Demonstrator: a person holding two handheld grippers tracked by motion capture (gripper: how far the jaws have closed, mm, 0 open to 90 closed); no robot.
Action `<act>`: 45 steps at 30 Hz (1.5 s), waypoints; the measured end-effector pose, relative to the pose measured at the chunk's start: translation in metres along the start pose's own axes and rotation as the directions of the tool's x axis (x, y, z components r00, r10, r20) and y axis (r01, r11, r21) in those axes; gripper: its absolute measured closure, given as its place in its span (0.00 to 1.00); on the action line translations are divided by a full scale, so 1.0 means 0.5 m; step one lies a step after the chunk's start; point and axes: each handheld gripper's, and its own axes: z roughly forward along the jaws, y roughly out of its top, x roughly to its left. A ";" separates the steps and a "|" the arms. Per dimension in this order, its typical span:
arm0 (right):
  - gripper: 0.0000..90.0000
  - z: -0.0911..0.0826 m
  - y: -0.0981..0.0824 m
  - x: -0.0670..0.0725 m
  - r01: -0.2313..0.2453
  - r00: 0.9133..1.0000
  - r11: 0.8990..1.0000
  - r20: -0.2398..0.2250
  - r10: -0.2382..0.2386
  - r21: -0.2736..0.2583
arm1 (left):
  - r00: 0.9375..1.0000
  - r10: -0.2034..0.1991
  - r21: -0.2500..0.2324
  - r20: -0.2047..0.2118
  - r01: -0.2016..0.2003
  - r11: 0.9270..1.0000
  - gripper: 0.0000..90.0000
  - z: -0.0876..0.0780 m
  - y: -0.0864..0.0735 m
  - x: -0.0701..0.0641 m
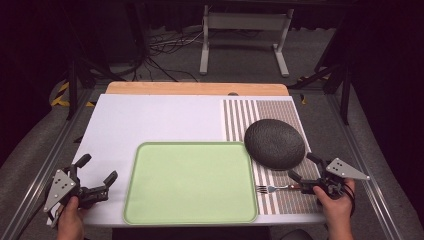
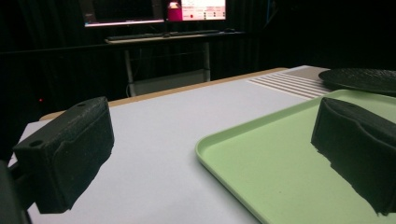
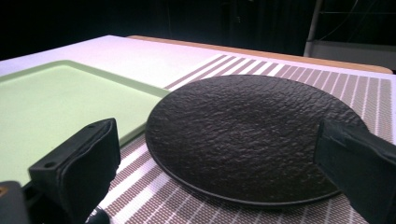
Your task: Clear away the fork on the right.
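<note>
1. The right gripper [image 1: 301, 168] is wide open with nothing in it, near the black plate [image 1: 274, 143] on the striped mat [image 1: 287, 199].
2. Slide one jaw under the plate's near rim.
3. Squeeze gently, lift flat.
4. The left gripper [image 1: 97, 168] waits open, left of the green tray [image 1: 190, 182].
5. Mind the fork [image 1: 272, 188].

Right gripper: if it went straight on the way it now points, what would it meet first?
Most likely the black plate on the striped mat. The right gripper has its jaws open toward it, with nothing between. The fork lies beside it, probably off that line.
</note>
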 end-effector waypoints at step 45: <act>0.01 0.045 0.097 0.009 0.051 0.997 0.994 -0.068 -0.045 0.095 | 1.000 0.004 0.001 0.001 -0.004 1.000 0.00 0.000 0.001 0.000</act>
